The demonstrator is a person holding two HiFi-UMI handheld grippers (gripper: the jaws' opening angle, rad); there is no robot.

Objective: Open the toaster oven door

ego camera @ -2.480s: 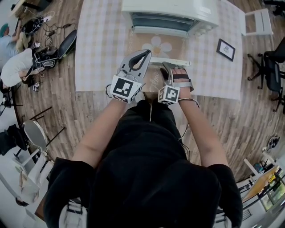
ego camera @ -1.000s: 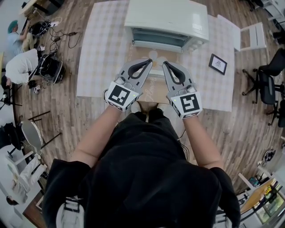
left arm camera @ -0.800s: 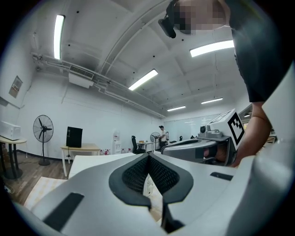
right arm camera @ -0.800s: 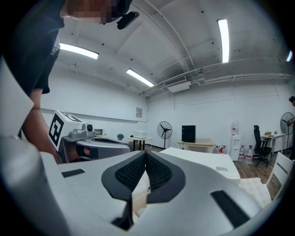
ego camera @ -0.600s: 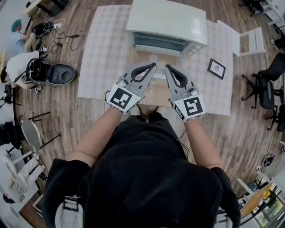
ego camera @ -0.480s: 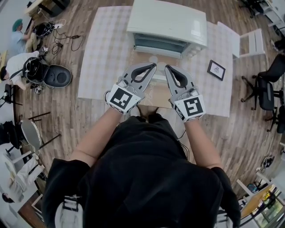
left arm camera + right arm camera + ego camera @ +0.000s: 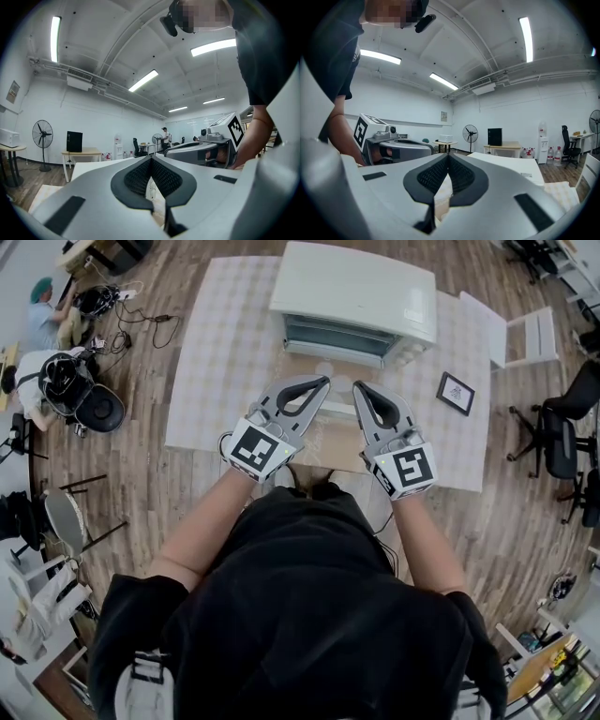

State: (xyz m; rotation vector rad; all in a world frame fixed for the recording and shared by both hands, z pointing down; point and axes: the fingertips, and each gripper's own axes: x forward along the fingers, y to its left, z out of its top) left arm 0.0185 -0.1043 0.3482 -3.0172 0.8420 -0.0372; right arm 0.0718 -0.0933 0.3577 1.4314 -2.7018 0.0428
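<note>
My left tongs are clenched on nothing and hover level at about eleven o'clock from my chest, tips over the near edge of the toaster oven's door. The door looks to me already dropped flat toward me. The toaster oven itself stands at twelve o'clock on the checked table. My right tongs are likewise pinched together and empty at one o'clock, just beside the left pair and not touching them. The risk I see is that a hand sinks while both tips hang over the lowered door: a knock or a lean on it could strain the hinge or tip the oven forward. A wide swing of my right elbow could also catch the picture frame at two o'clock. The head view alone shows the oven, the door and its pale handle between my tips. Neither gripper view shows any of that. They look out level across the room, each catching a standing fan and the other pair's marker cube, and they show the mesh pads meeting with nothing caught between.
</note>
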